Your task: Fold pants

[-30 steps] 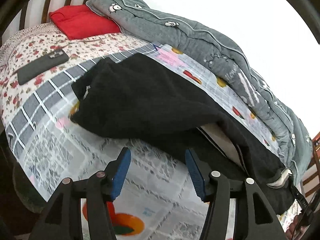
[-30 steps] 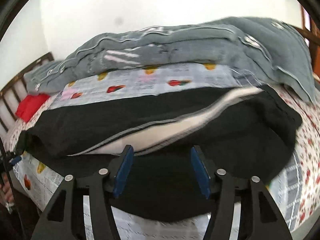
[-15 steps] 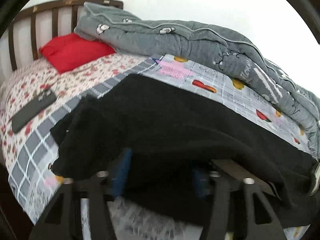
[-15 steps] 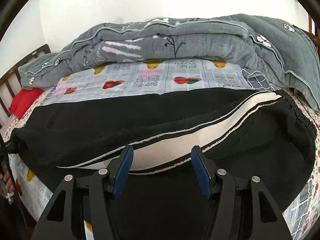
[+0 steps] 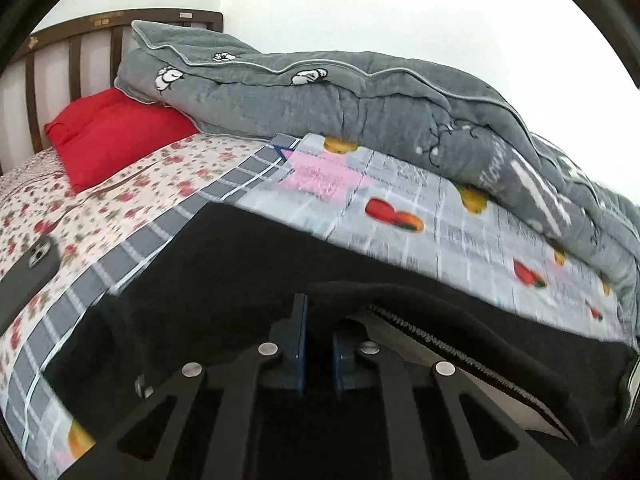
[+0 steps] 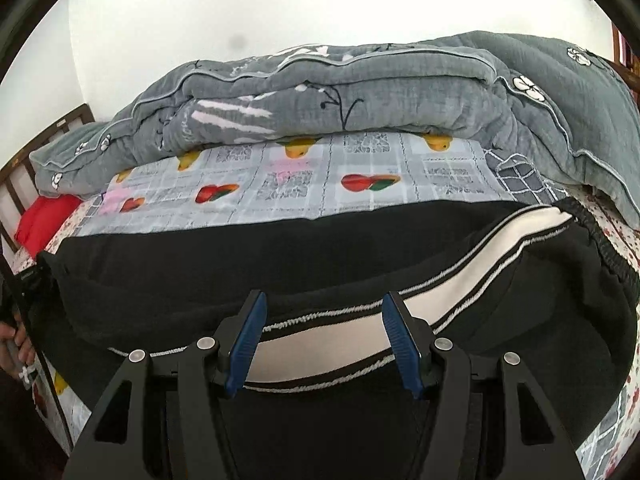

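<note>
Black pants (image 5: 248,264) with a white side stripe (image 5: 492,376) lie across the bed's near edge. My left gripper (image 5: 318,344) is shut on a fold of the black pants fabric, near the leg end. In the right wrist view the pants (image 6: 200,276) spread wide, with the stripe (image 6: 440,304) and the elastic waistband (image 6: 612,256) at the right. My right gripper (image 6: 322,340) is open, its blue pads on either side of the stripe, over the cloth.
A grey quilt (image 5: 360,108) is piled along the wall. A red pillow (image 5: 112,132) lies by the wooden headboard (image 5: 72,44). A dark phone (image 5: 28,272) lies on the floral sheet at left. A fruit-print sheet (image 6: 320,184) lies beyond the pants.
My left gripper moved forward onto the pants and closed on the black fabric. My right gripper moved forward a little over the stripe and stayed open.
</note>
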A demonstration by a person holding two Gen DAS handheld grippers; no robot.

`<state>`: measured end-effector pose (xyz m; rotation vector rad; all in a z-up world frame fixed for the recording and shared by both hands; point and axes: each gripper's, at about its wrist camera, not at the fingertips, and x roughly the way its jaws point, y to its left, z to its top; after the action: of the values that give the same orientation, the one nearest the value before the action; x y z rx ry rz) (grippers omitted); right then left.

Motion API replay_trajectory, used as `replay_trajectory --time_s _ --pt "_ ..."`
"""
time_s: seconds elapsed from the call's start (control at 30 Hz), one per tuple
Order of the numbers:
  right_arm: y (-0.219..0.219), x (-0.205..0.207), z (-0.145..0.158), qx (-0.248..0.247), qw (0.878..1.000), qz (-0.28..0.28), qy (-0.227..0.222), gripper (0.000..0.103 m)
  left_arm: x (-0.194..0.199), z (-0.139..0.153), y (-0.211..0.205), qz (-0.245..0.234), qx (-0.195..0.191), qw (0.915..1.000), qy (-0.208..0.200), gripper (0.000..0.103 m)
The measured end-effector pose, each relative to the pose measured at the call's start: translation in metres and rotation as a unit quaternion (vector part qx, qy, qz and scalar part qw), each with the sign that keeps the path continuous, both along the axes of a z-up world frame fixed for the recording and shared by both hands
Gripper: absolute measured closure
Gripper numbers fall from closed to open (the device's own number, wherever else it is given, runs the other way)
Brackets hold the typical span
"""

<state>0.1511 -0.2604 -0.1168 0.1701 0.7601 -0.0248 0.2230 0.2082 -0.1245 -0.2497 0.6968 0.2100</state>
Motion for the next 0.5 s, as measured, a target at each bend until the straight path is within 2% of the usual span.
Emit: replay_trajectory --time_s 0.13,0.23,0.33,0.43,0.47,0.5 --pt "-0.001 0.01 -0.001 -0.004 1.0 -0.004 -0.001 0.044 0.034 0.004 -0.003 -0.004 0.004 0.9999 0.009 0.093" --pt "-0.002 0.016 -0.004 -0.003 1.0 -0.006 0.004 0.044 0.054 -0.002 -0.004 0.002 -0.008 0.9993 0.035 0.089" --pt "-0.001 0.019 -0.009 -0.005 1.0 -0.006 0.01 0.044 0.063 -0.012 -0.003 0.017 -0.008 0.9973 0.071 0.073" --pt "0.0 0.019 -0.009 -0.007 1.0 -0.003 0.011 0.044 0.053 -0.011 0.004 0.022 -0.019 0.998 0.057 0.052" --pt "0.0 0.018 -0.008 -0.009 1.0 0.0 0.011 0.044 0.049 -0.009 0.006 0.022 -0.02 0.9982 0.052 0.042" --pt "0.001 0.018 -0.007 -0.011 1.0 0.002 0.009 0.044 0.043 -0.006 0.009 0.023 -0.02 0.9986 0.044 0.037"
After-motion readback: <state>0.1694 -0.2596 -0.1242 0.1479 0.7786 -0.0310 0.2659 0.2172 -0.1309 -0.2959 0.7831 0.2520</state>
